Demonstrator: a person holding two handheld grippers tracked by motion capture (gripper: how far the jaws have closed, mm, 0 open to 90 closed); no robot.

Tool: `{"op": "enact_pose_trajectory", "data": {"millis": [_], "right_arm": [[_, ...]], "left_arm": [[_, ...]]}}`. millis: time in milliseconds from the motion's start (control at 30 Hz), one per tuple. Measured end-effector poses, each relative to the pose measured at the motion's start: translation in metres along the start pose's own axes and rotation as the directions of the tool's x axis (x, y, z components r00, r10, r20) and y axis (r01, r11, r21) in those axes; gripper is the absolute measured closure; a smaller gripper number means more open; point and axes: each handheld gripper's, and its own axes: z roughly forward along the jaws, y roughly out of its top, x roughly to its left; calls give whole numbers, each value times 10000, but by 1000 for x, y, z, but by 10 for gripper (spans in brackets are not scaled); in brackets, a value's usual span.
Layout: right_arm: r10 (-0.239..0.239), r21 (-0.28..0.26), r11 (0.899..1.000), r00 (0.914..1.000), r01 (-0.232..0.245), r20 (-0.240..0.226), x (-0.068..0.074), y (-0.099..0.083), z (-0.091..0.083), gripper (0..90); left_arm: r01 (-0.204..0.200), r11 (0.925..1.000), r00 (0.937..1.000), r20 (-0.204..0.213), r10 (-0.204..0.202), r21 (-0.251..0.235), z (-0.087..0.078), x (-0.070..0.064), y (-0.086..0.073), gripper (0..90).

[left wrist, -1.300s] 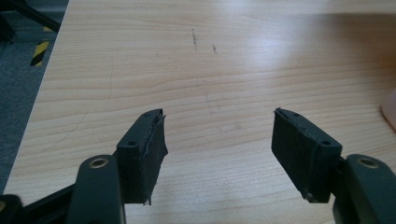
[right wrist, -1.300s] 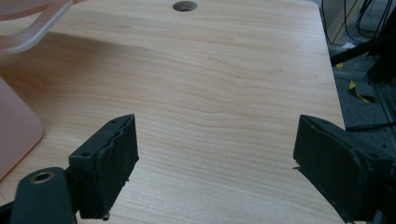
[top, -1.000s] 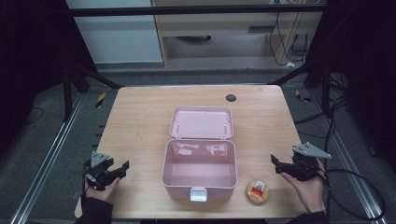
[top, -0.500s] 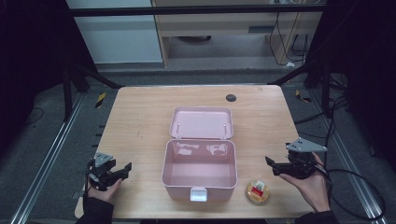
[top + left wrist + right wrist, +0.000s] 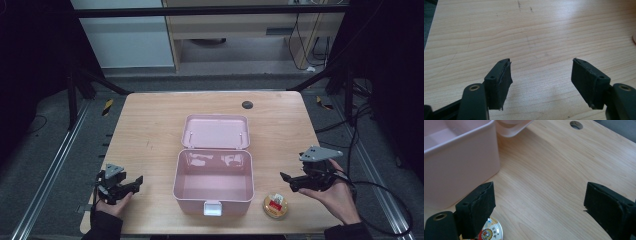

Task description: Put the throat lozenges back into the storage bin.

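The right gripper [image 5: 289, 181] was held with its jaws spread wide and nothing between them, just above the table [image 5: 150, 130]. Just below and ahead of its nearer jaw a small round tin [image 5: 275, 205] was seen lying flat, its printed lid [image 5: 489, 233] showing under that jaw in the right gripper view. The tin was judged light, stiff and rather slippery, best pinched across its rim from above. Just beyond the tin stood the open pink box [image 5: 214, 181], its near wall close enough to crowd a sideways approach. Farther off, across the box, the left gripper [image 5: 131, 184] was held open and empty over bare wood.
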Motion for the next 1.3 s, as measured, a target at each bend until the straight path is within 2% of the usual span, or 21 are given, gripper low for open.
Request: {"op": "enact_pose_trajectory", "data": {"millis": [33,100,133,167,200,600,633,667,700,733,900,933,1067,1300], "right_arm": [[-257,225,9994,9995,262,-190,3,3,-1,106],[-394,293,9988,9990,401,-232,4,4,-1,106],[-653,529,9963,9972,672,-378,7,6,-1,106],[-653,529,9963,9972,672,-378,7,6,-1,106],[-846,689,9938,9954,876,-449,10,7,-1,105],[-1435,1320,9789,9844,1563,-1014,18,8,3,89],[-1586,1426,9744,9809,1739,-1127,20,7,4,88],[-1586,1426,9744,9809,1739,-1127,20,7,4,88],[-1688,1632,9683,9771,1890,-1298,22,6,6,88],[-1688,1632,9683,9771,1890,-1298,22,6,6,88],[-2043,2123,9475,9635,2390,-1727,29,2,11,85],[-2043,2123,9475,9635,2390,-1727,29,2,11,85],[-2203,2380,9348,9560,2636,-1936,34,-1,15,85],[-2321,2656,9202,9472,2876,-2214,40,-7,21,74]], "left_arm": [[-24,10000,10000,16,24,42,1,0,0,320],[-41,10000,10000,21,41,54,1,-1,0,320],[-39,10000,10000,35,39,63,1,-1,0,319],[-41,10000,10000,42,40,68,1,-1,0,319],[-41,10000,10000,47,41,70,1,-1,0,319],[-107,9998,9999,127,105,167,2,-2,-1,317],[-112,9998,9999,130,110,182,3,-2,-1,316],[-117,9997,9998,136,114,195,3,-2,-1,316],[-154,9996,9998,135,151,223,3,-2,-1,315],[-154,9996,9998,135,151,223,3,-2,-1,315],[-168,9996,9998,143,164,241,3,-2,-1,315],[-168,9996,9998,143,164,241,3,-2,-1,315],[-181,9995,9997,160,176,256,4,-3,-1,315],[-191,9995,9997,174,186,265,4,-3,-1,315]]}}
